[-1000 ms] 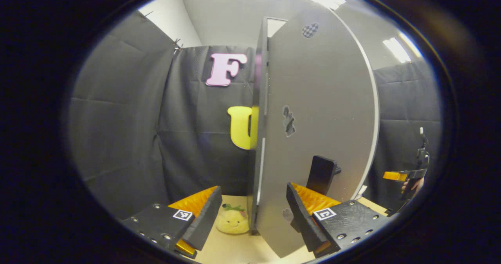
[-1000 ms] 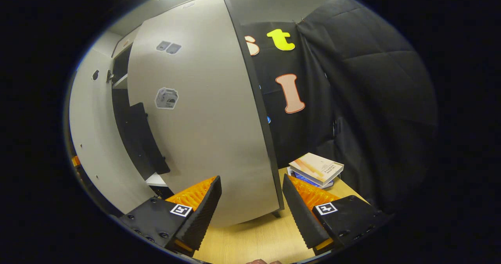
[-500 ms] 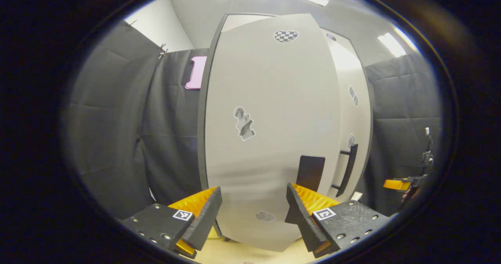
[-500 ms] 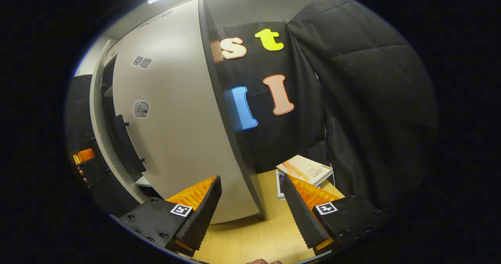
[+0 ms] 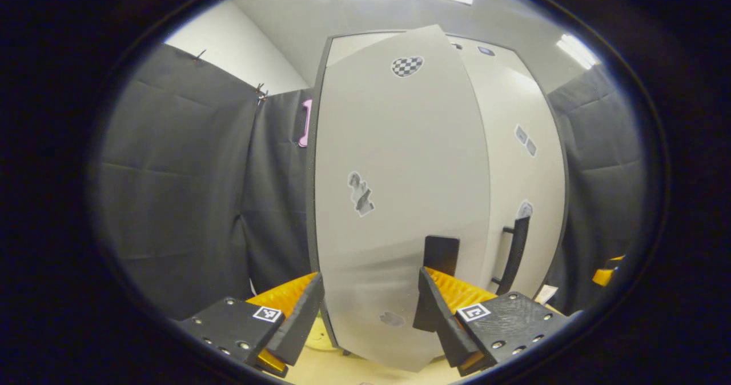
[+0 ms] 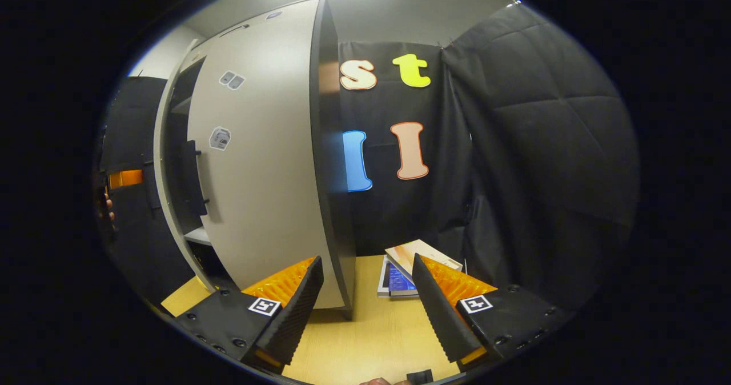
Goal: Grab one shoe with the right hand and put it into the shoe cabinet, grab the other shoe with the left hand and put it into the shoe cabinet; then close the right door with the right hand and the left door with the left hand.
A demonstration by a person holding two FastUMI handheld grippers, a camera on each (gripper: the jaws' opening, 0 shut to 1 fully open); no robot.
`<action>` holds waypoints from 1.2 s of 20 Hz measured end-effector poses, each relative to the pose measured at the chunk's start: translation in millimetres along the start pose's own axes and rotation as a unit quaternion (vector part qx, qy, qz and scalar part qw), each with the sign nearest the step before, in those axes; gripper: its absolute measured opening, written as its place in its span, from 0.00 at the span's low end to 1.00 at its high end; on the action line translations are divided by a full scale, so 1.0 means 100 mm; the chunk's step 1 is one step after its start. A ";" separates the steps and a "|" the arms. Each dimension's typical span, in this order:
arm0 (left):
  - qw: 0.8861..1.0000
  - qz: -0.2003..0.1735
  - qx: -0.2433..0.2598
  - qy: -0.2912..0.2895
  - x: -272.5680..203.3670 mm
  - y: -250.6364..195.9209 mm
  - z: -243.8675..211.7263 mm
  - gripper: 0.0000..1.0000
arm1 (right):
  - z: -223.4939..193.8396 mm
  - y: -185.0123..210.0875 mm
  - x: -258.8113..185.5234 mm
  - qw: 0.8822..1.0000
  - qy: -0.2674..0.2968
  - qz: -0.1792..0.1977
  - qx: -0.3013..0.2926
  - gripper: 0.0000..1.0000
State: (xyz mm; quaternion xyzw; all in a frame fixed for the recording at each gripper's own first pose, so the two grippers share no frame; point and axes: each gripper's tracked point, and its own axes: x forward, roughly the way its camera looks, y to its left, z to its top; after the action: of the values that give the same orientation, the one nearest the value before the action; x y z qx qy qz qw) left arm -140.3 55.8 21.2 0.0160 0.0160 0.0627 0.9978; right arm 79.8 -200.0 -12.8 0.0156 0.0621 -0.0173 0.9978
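The pale shoe cabinet stands right in front of me. In the left gripper view its left door is nearly shut, still tilted a little outward, with its black handle just above my right finger. My left gripper is open, close in front of that door. The right door lies flush with the cabinet. In the right gripper view my right gripper is open and holds nothing, at the cabinet's right front corner, beside the right door. A dark gap beside the left door's edge shows a shelf.
A small stack of books lies on the wooden table right of the cabinet. The left gripper and a hand show at the far left of the right gripper view. Black cloth walls close in both sides.
The left door has swung from wide open to almost shut. The right door has swung fully shut, and my right gripper has come off it toward the cabinet's right corner.
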 end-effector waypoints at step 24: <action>0.997 -0.039 -0.068 0.014 -1.59 0.87 -1.05 0.95 | -0.01 1.37 -0.75 0.999 -0.029 0.016 -0.003 0.98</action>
State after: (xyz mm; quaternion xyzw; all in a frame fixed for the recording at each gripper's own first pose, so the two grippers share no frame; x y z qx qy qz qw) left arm -312.8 125.6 -76.2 -0.0530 0.0263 0.0245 0.9979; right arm 9.8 -60.1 -0.6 0.0136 0.0333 -0.0016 0.9994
